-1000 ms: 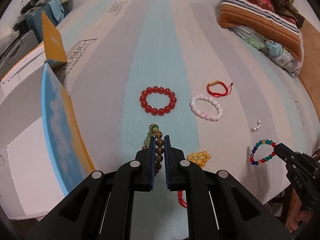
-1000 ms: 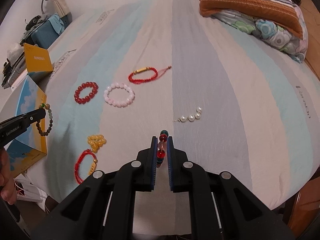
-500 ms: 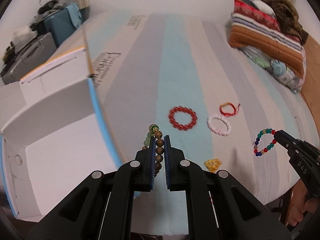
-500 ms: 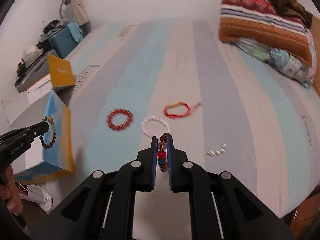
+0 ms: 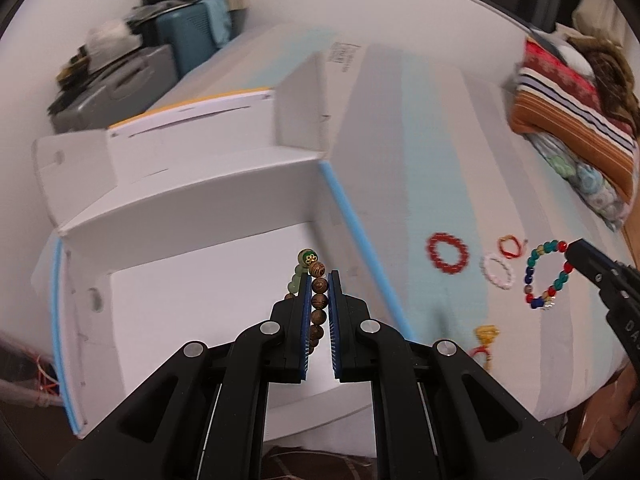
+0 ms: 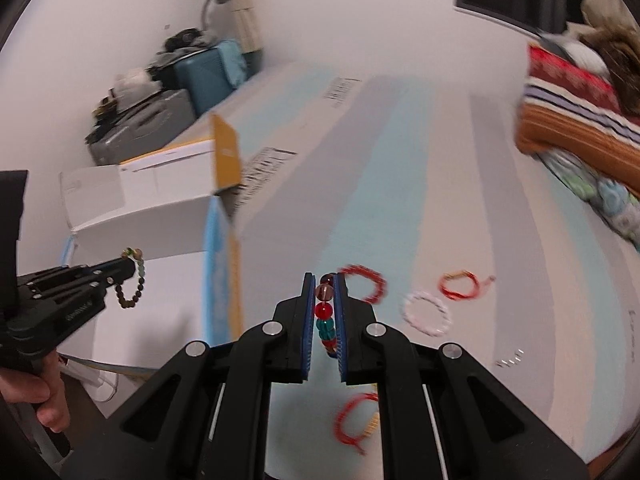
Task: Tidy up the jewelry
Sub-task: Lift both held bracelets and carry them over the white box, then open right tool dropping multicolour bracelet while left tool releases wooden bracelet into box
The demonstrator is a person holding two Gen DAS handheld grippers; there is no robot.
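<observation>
My left gripper [image 5: 319, 280] is shut on a brown wooden-bead bracelet [image 5: 319, 304] with green beads and holds it over the open white box [image 5: 192, 216]. It also shows in the right wrist view [image 6: 130, 284]. My right gripper [image 6: 323, 284] is shut on a multicoloured bead bracelet [image 6: 325, 314], held above the striped bed; this bracelet hangs at the right in the left wrist view [image 5: 546, 276]. On the bed lie a red bead bracelet [image 5: 447, 254], a pink-white bead bracelet [image 5: 498, 271], a red cord bracelet [image 5: 511, 247] and a yellow bead bracelet [image 5: 486, 333].
A second red cord bracelet [image 6: 356, 420] and a short pearl piece [image 6: 510, 360] lie near the bed's front edge. Folded blankets and a pillow [image 5: 576, 120] are stacked at the far right. Suitcases and clutter [image 5: 140, 64] stand beyond the box.
Both grippers have moved left with their bracelets. The left one has gone from above the bed to above the open box. The right one has lifted off the bed.
</observation>
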